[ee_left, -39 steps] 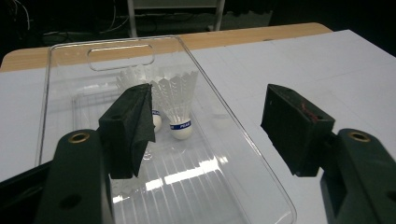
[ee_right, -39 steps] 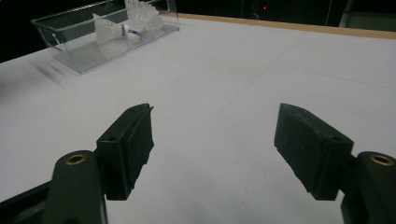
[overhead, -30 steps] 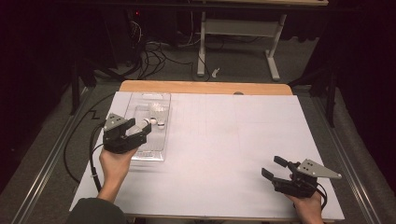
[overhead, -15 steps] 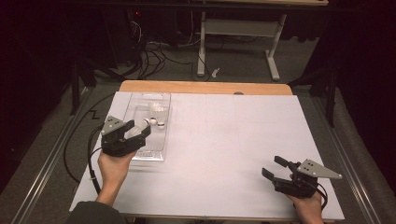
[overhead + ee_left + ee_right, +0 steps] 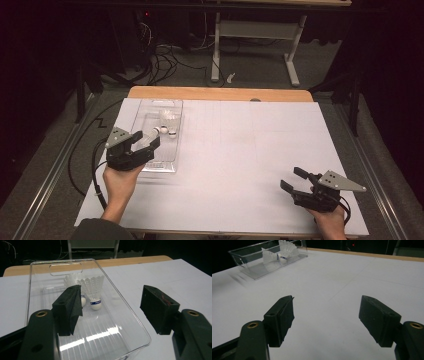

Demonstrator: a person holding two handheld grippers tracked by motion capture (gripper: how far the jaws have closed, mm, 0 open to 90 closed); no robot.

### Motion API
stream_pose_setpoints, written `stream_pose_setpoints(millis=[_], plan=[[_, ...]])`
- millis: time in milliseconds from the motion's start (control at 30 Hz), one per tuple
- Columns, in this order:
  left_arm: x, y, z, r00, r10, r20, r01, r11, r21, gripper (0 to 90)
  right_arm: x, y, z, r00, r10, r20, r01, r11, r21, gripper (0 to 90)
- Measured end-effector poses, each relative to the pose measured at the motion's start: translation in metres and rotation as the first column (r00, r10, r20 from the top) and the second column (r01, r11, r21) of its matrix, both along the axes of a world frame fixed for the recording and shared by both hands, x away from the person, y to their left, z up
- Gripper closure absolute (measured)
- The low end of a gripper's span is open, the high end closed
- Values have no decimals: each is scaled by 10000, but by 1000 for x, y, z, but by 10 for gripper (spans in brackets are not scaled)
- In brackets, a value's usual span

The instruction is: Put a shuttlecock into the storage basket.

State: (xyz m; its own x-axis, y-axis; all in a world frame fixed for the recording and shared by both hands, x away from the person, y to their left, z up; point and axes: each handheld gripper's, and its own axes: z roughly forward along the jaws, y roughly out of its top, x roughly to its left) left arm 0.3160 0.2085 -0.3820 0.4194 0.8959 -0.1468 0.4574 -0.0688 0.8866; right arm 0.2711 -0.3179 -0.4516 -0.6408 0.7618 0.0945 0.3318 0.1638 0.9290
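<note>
Two shuttlecocks (image 5: 93, 291) are seen lying side by side at the far end of a clear tray (image 5: 176, 150) on the left of the white-covered bench (image 5: 240, 150), their cork tips turned toward the near end. The left claw (image 5: 146, 141) is held over the tray's near half with its jaws spread wide and nothing between them; in the left gripper view one jaw stands above the tray's floor while the other hangs outside the right wall. The right claw (image 5: 293, 179) is kept low near the bench's front right corner, well apart from the tray, its jaws likewise apart and empty. No shuttlecock has yet been gripped or lifted, so the picking, judged to be the work in hand, appears barely begun: the reach is under way, and the closing, lifting and placing are all left. Compared with a second ago, the left claw is found slightly nearer the person, while the right claw and tray are unchanged.
</note>
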Motion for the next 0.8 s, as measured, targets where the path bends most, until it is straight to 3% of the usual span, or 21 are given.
stream_pose_setpoints(millis=[800], plan=[[-12,5,-6,10000,55,81,-54,9999,-129,342,0,0,0,10000,3,-18,-3,10000,-8,283]])
